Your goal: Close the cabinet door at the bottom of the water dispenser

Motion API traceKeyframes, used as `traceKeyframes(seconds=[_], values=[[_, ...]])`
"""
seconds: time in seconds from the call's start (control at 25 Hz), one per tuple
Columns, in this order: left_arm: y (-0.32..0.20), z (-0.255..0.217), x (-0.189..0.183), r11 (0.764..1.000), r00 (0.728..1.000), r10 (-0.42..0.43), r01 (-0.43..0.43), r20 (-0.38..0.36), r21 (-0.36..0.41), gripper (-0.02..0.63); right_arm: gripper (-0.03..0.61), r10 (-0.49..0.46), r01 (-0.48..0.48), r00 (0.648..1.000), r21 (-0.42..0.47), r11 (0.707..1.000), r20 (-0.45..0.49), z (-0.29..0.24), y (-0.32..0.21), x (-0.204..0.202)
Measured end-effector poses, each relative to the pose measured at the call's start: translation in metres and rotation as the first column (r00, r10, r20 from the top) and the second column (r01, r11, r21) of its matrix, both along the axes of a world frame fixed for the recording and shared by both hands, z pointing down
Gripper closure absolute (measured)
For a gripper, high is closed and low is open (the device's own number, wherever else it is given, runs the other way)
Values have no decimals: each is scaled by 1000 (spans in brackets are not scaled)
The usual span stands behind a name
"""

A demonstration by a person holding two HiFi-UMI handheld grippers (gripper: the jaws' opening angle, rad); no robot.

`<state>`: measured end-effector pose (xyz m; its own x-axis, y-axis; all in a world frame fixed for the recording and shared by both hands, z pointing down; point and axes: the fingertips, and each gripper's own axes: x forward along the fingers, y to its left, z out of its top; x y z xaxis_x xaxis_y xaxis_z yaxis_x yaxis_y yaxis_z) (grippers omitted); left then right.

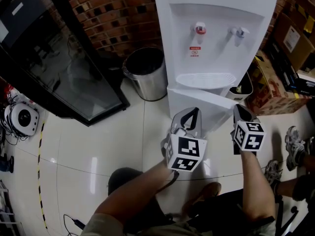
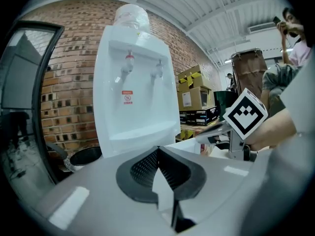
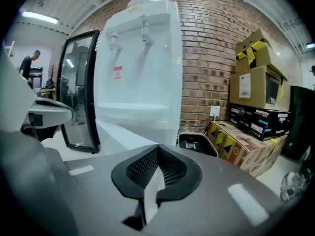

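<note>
Both tools are pinched fully together with nothing between the jaws: the left tool (image 1: 192, 115) and the right tool (image 1: 241, 111) each show their dark ribbed pads meeting at a point in their own gripper views. They sit low in front of the white water dispenser (image 1: 216, 14), which stands on the tiled floor (image 1: 98, 146) against a brick wall, with a steel trash bin (image 1: 145, 75) just beside it on one side and cardboard boxes (image 1: 275, 95) on the other. The cabinet door (image 1: 202, 104) at the dispenser's base is not yet shut; it stands swung out from the body toward the person as a white slab. From the head view the left tool lies before the door's middle and the right tool near its right end, though whether either tip touches the panel cannot be told. The step in hand looks like the approach for a push, with the jaws closed so the tools act as blunt prods. The next move probably calls for setting a tip against the door's outer face, well away from the hinge, and pressing steadily toward the dispenser until the panel sits flush. Which edge carries the hinge is unclear from these views, so the push point should be chosen by how the slab angles away.
</note>
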<state>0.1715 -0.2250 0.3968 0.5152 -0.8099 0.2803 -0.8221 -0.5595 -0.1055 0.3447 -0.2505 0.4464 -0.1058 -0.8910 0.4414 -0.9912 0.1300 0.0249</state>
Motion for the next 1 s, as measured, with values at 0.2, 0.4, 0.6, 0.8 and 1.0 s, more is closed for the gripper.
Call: traceKeyframes(seconds=[0.2, 0.4, 0.6, 0.8, 1.0], values=[[-8, 7, 0, 1000, 1000, 1, -1, -8, -13, 612, 578, 67, -70, 996, 56, 996, 57, 0, -37, 18], [-17, 8, -13, 999, 998, -37, 36, -45, -33, 612, 577, 106, -119, 989, 121, 986, 105, 1, -73, 30], [-25, -7, -18, 998, 994, -63, 63, -92, 2, 612, 576, 91, -110, 988, 156, 982, 122, -2, -84, 33], [-22, -10, -17, 998, 991, -69, 70, -118, 7, 612, 578, 160, -183, 978, 183, 966, 131, -19, -69, 60], [-11, -11, -14, 999, 993, -40, 41, -113, 9, 612, 578, 113, -124, 984, 78, 989, 137, 5, -52, 58]])
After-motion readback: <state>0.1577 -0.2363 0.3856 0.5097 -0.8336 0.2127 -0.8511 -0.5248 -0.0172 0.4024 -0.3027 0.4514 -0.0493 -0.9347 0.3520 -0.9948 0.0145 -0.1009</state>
